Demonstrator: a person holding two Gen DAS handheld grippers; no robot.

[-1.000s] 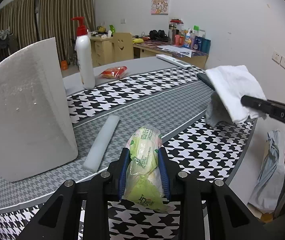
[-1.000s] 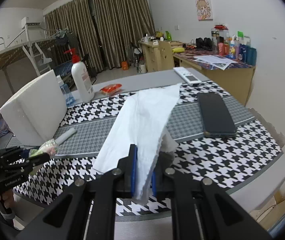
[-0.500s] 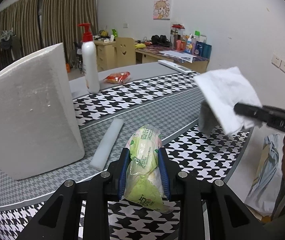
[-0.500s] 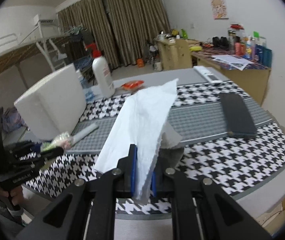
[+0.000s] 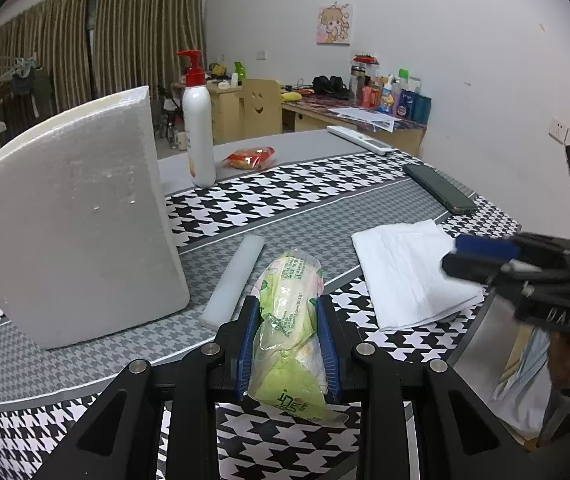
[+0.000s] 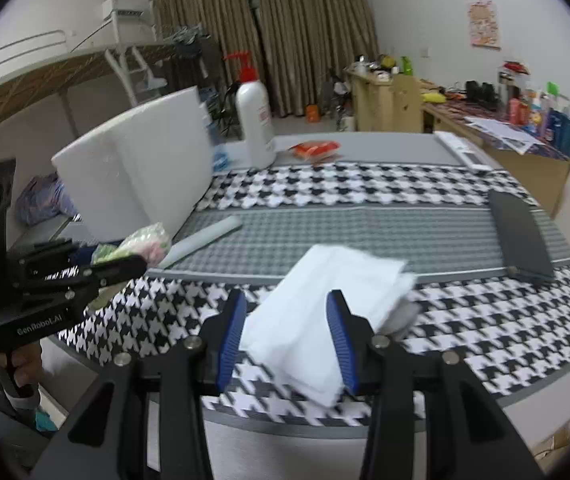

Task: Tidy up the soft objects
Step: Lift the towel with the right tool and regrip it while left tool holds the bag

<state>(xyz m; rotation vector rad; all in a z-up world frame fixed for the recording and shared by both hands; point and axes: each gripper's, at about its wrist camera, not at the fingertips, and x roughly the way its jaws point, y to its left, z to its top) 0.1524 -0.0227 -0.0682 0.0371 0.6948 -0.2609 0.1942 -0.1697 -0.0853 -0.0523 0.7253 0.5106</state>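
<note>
- Left wrist view: the left gripper point(image 5: 288, 344) sits low over the near edge of the table point(image 5: 325, 208), pointing across it, blue pads clamped on a green tissue pack point(image 5: 289, 336). The pack sticks out past the fingertips and bulges behind them too.
- There's green printing on the pack's wrapper, too small for me to read. Its near end has a green logo, not legible either.
- The right gripper point(image 5: 481, 256) comes in from the right side, roughly level, its tip over the white folded tissue point(image 5: 409, 272), which lies flat on the houndstooth cloth near the table's right edge. "DAS" is stamped on its black body.
- A big white foam block point(image 5: 73, 216) stands upright on the left, a white foam strip point(image 5: 234, 280) lies just beside the pack, and a dark phone point(image 5: 439, 194) lies further back on the right. The grey middle band between them is open.
- Right wrist view: the right gripper point(image 6: 287, 334) has its blue pads spread apart with the white folded tissue point(image 6: 325, 312) lying between them, not pinched as far as I can see. The frame's a bit blurry.
- The tissue lies close to the near table edge, one corner pointing at the camera.
- The left gripper point(image 6: 125, 258) is on the left, level, with the tissue pack point(image 6: 145, 240) held at its tip. "GenRobot.AI" is readable on its side.
- A white pump bottle point(image 6: 254, 120) with a red top stands at the back, a red snack packet point(image 6: 317, 149) beside it.
</note>
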